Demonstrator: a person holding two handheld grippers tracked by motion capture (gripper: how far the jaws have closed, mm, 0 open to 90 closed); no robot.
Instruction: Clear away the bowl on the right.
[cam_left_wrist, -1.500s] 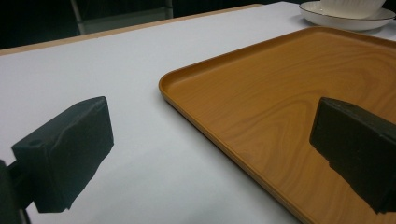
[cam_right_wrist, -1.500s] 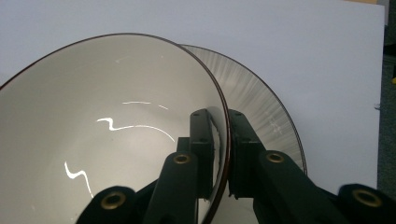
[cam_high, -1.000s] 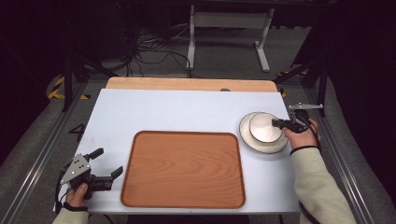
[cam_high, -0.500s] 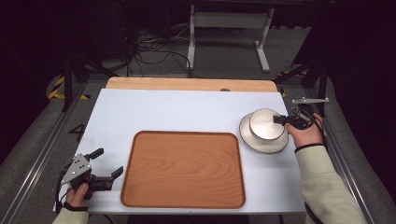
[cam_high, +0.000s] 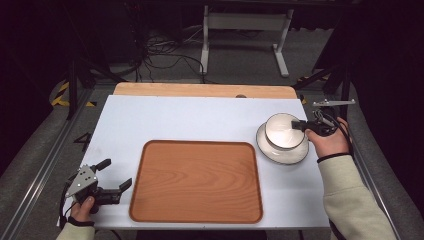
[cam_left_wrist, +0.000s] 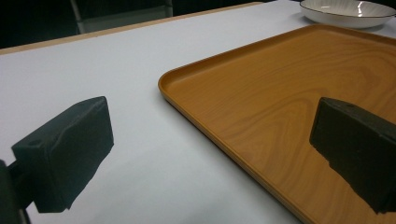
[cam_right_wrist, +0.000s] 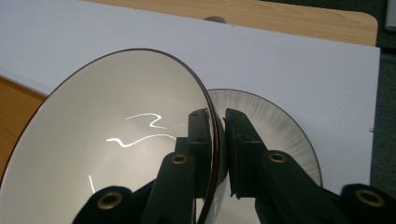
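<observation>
A white bowl with a dark rim (cam_high: 283, 131) (cam_right_wrist: 116, 140) hangs tilted just above a white plate (cam_high: 280, 154) (cam_right_wrist: 280, 126) at the table's right side. My right gripper (cam_high: 300, 125) (cam_right_wrist: 217, 126) is shut on the bowl's rim, one jaw inside and one outside. A wooden tray (cam_high: 195, 180) (cam_left_wrist: 289, 93) lies empty at the front middle. My left gripper (cam_high: 116, 173) (cam_left_wrist: 210, 154) stands open by the tray's front left corner, nothing between its jaws. The plate (cam_left_wrist: 348, 11) appears far off in the left gripper view.
The white table top (cam_high: 190, 122) ends in a bare wooden strip (cam_high: 200, 90) along its far edge. Beyond it stand a metal frame (cam_high: 245, 30) and cables (cam_high: 160, 50) on the floor. Rails run along both table sides.
My right gripper has risen with the bowl, lifting it off the plate and tilting it. The left gripper has stayed put.
</observation>
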